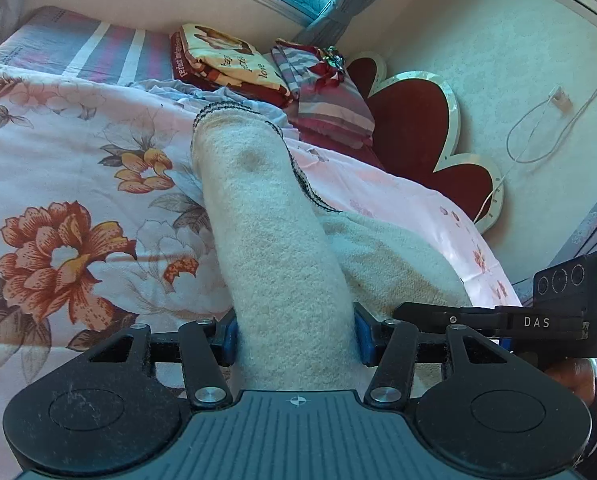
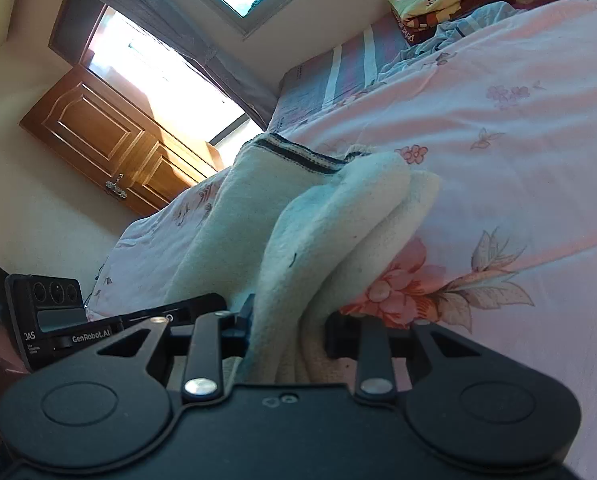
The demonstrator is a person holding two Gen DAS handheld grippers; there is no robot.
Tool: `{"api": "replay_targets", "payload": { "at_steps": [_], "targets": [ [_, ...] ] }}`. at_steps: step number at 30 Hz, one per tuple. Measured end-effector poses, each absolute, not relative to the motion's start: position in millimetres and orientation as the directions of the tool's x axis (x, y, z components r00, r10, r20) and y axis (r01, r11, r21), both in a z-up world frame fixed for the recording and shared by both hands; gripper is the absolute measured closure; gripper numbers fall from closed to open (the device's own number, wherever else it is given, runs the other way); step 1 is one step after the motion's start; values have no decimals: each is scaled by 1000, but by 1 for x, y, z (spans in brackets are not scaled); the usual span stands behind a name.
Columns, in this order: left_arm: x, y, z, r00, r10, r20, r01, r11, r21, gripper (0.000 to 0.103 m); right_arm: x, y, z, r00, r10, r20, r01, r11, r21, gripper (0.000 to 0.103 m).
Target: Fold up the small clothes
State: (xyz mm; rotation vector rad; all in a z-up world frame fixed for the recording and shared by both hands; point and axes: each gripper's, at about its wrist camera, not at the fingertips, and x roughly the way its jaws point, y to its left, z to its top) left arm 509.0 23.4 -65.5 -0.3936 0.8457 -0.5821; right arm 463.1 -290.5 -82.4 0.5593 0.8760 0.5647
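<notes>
Both tools [image 1: 295, 334] clamped on cream garment [image 1: 266, 216]

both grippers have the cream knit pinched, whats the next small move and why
Probably carry both held ends forward toward the dark-trimmed edge. The left hand-held gripper and right hand-held gripper each pinch the cream garment, raised off the floral bedsheet, with the trimmed end lying ahead, so laying it over would make the fold.

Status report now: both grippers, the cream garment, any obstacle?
Left gripper shut on cream garment. Right gripper shut on it too. Garment raised off floral bedsheet. No obstacle seen.
</notes>
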Motion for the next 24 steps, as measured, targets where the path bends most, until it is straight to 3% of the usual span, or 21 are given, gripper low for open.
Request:
{"api": "replay_targets", "payload": {
  "at_steps": [10,24],
  "targets": [
    [461,111,-46,585,-573,-575,280,807,-520,49,451,-211,-61,486,696,-528,-307,702,643,73],
    [362,284,-95,615,-480,-625,92,831,-548,49,400,-49,-95,310,789,-531,-392,614,685,73]
  ]
}}
